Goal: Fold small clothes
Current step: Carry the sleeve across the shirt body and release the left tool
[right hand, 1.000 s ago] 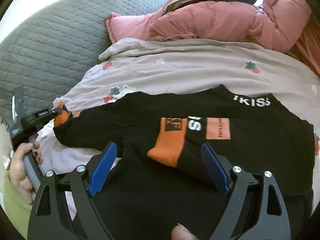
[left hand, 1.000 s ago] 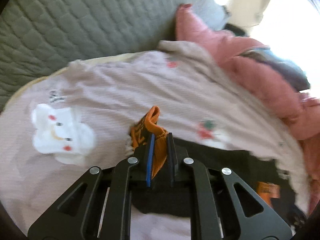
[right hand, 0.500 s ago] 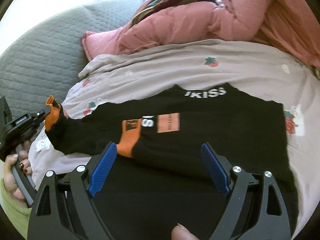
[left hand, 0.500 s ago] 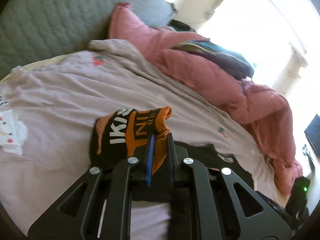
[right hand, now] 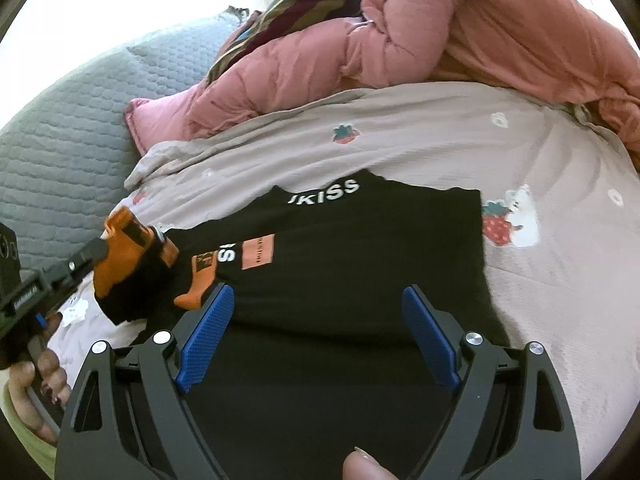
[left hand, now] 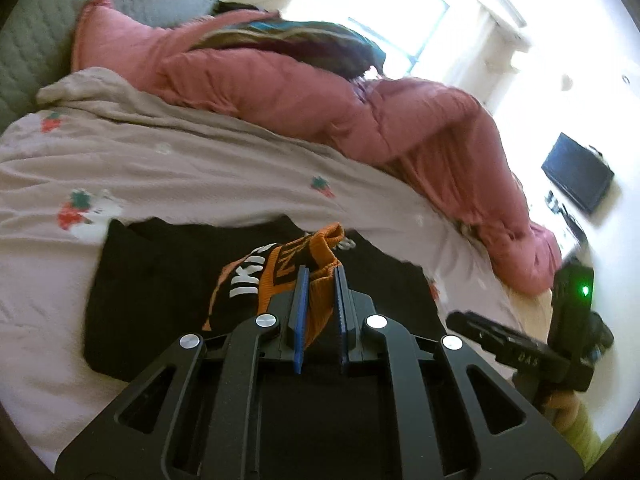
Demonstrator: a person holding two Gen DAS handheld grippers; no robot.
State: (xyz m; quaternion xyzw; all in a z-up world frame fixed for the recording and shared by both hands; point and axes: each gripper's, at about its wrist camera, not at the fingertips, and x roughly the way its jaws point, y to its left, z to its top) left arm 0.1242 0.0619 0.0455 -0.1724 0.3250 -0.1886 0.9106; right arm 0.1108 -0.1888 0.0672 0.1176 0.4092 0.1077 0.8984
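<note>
A small black top (right hand: 360,248) with white lettering and orange patches lies flat on the lilac strawberry-print sheet (right hand: 460,136). My left gripper (left hand: 319,276) is shut on its orange sleeve cuff (left hand: 320,252) and holds the sleeve over the black body (left hand: 160,280). In the right wrist view the left gripper (right hand: 100,250) holds the cuff (right hand: 128,240) at the garment's left edge. My right gripper (right hand: 320,300) is open and empty, low over the near part of the black top; its side shows in the left wrist view (left hand: 520,354).
A pink puffy duvet (left hand: 320,92) with a striped dark cloth (left hand: 300,40) on it lies along the far side of the bed. A grey quilted pillow (right hand: 72,120) is at the left. A dark screen (left hand: 578,176) hangs on the wall.
My left gripper has carried the orange cuff and sleeve rightwards, from the bare sheet to over the black body. The right gripper stayed open and shifted slightly.
</note>
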